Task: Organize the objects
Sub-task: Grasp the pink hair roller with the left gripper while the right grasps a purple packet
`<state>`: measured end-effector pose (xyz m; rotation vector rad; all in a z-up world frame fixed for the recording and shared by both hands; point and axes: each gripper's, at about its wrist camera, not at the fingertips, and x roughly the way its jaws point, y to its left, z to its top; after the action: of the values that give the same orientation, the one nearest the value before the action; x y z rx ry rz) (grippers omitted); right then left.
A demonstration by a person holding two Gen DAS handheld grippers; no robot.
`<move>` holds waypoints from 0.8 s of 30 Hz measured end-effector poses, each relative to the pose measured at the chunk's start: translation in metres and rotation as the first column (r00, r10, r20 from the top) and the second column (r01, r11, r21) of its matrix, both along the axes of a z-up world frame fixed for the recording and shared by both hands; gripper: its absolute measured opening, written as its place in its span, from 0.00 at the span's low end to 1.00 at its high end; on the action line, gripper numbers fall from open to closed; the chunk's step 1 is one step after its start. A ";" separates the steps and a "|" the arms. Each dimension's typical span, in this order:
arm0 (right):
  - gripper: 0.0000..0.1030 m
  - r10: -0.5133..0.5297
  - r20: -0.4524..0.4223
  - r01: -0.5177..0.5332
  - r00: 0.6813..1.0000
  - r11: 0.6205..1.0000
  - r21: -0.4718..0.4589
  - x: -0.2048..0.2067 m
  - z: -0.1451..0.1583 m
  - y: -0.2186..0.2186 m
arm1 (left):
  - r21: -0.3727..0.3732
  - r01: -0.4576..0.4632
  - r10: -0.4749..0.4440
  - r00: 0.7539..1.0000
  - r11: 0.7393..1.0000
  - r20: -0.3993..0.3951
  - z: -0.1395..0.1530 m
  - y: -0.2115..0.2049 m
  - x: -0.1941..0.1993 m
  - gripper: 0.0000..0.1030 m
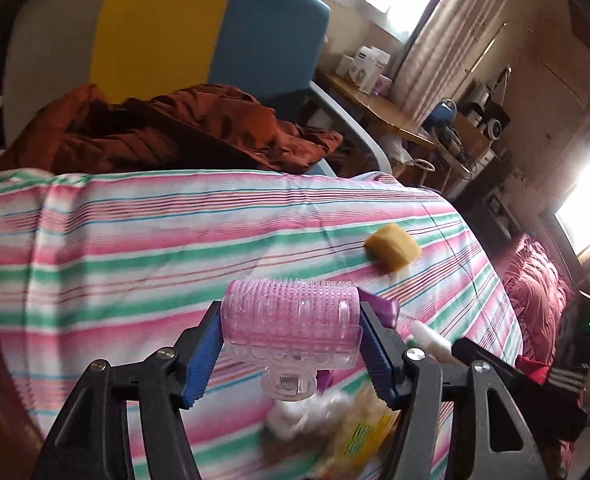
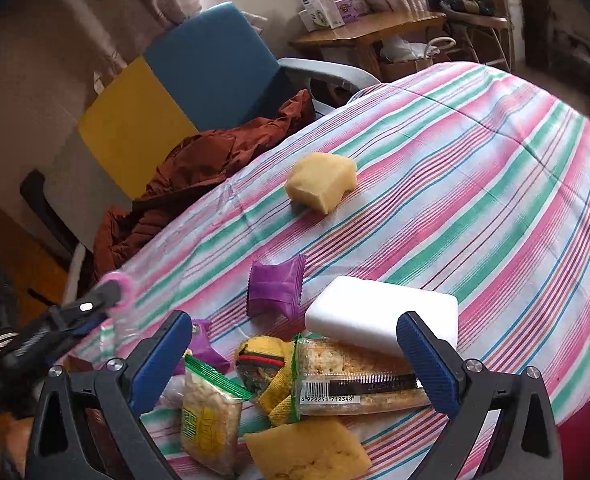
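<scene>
My left gripper [image 1: 291, 332] is shut on a pink plastic hair roller [image 1: 291, 320] and holds it above the striped cloth [image 1: 135, 248]. It also shows at the left of the right wrist view [image 2: 107, 296]. My right gripper [image 2: 295, 352] is open and empty over a pile of things: a white block [image 2: 379, 312], a purple packet [image 2: 277, 286], a barcoded snack pack [image 2: 355, 384], a green-edged snack bag [image 2: 211, 412], a yellow knitted item [image 2: 267, 364] and a flat yellow sponge [image 2: 307, 452]. A yellow sponge chunk [image 2: 321, 180] lies apart, farther out; it also shows in the left wrist view [image 1: 393, 246].
A rust-brown jacket [image 1: 167, 132] lies on a blue, yellow and grey chair [image 1: 215, 28] beyond the cloth's far edge. A wooden side table [image 2: 371, 26] with boxes stands behind. A red quilt [image 1: 539, 292] is at the right.
</scene>
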<state>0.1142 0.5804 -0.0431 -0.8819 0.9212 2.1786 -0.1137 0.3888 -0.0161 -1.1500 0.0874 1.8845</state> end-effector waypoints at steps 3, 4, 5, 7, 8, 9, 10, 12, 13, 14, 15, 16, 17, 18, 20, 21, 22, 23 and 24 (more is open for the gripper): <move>0.98 0.033 0.052 -0.035 0.998 0.999 0.029 -0.011 -0.003 -0.006 | -0.005 -0.026 0.026 1.000 1.000 -0.010 0.000 -0.031 0.006 0.63; 0.97 0.044 0.062 -0.047 0.997 0.998 0.036 -0.015 -0.002 -0.007 | -0.003 -0.036 0.036 0.999 0.999 -0.007 0.000 -0.043 0.007 0.63; 0.94 0.054 0.076 -0.057 0.996 0.997 0.049 -0.020 -0.002 -0.008 | -0.004 -0.045 0.045 0.999 0.999 -0.003 0.000 -0.052 0.008 0.63; 0.88 0.074 0.112 -0.083 0.991 0.994 0.074 -0.033 -0.001 -0.007 | -0.006 -0.062 0.062 0.998 0.998 0.013 0.000 -0.071 0.010 0.63; 0.82 0.087 0.133 -0.098 0.987 0.992 0.077 -0.042 -0.002 -0.005 | -0.002 -0.074 0.074 0.997 0.997 0.020 0.001 -0.081 0.012 0.63; 0.81 0.107 0.156 -0.120 0.982 0.990 0.070 -0.052 -0.004 -0.002 | 0.000 -0.083 0.083 0.996 0.997 0.026 0.001 -0.089 0.012 0.63; 0.81 0.129 0.183 -0.142 0.975 0.988 0.059 -0.063 -0.007 0.001 | 0.003 -0.094 0.094 0.995 0.996 0.032 0.002 -0.099 0.013 0.63; 0.80 0.150 0.233 -0.164 0.961 0.986 0.041 -0.081 -0.015 0.006 | 0.014 -0.115 0.114 0.993 0.993 0.042 0.004 -0.112 0.014 0.63; 0.80 0.164 0.259 -0.175 0.952 0.984 0.022 -0.089 -0.021 0.009 | 0.021 -0.129 0.128 0.991 0.991 0.050 0.005 -0.122 0.014 0.63; 0.80 0.171 0.282 -0.179 0.944 0.984 0.000 -0.097 -0.027 0.012 | 0.026 -0.141 0.139 0.989 0.990 0.056 0.006 -0.128 0.014 0.63; 0.80 0.179 0.299 -0.183 0.937 0.983 -0.015 -0.104 -0.032 0.014 | 0.028 -0.152 0.150 0.987 0.988 0.063 0.006 -0.134 0.014 0.63; 0.80 0.181 0.316 -0.185 0.931 0.983 -0.016 -0.109 -0.036 0.015 | 0.028 -0.162 0.160 0.985 0.986 0.069 0.005 -0.141 0.014 0.63; 0.80 0.170 0.347 -0.178 0.922 0.984 -0.007 -0.115 -0.040 0.017 | 0.027 -0.172 0.169 0.983 0.985 0.074 0.004 -0.147 0.014 0.63; 0.79 0.170 0.365 -0.178 0.915 0.984 -0.013 -0.119 -0.044 0.018 | 0.027 -0.180 0.178 0.981 0.983 0.077 0.003 -0.152 0.014 0.63; 0.63 0.199 0.396 -0.194 0.896 0.980 -0.053 -0.125 -0.054 0.018 | 0.023 -0.194 0.191 0.978 0.981 0.085 0.001 -0.161 0.015 0.63; 0.56 0.202 0.395 -0.193 0.896 0.979 -0.063 -0.125 -0.057 0.017 | 0.024 -0.200 0.197 0.976 0.980 0.088 0.000 -0.166 0.016 0.63; 0.55 0.198 0.381 -0.191 0.903 0.980 -0.058 -0.123 -0.056 0.016 | 0.024 -0.206 0.203 0.975 0.978 0.088 -0.001 -0.170 0.016 0.63; 0.54 0.196 0.371 -0.192 0.908 0.980 -0.049 -0.121 -0.054 0.015 | 0.024 -0.210 0.208 0.974 0.977 0.087 -0.001 -0.174 0.017 0.63; 0.50 0.197 0.361 -0.197 0.911 0.980 -0.036 -0.119 -0.051 0.013 | 0.024 -0.214 0.211 0.974 0.977 0.086 -0.002 -0.178 0.018 0.63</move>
<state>-0.0047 0.5936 -0.0936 -1.3744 0.6700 2.0745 -0.0952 0.2113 -0.0183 -1.2548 -0.1173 2.0133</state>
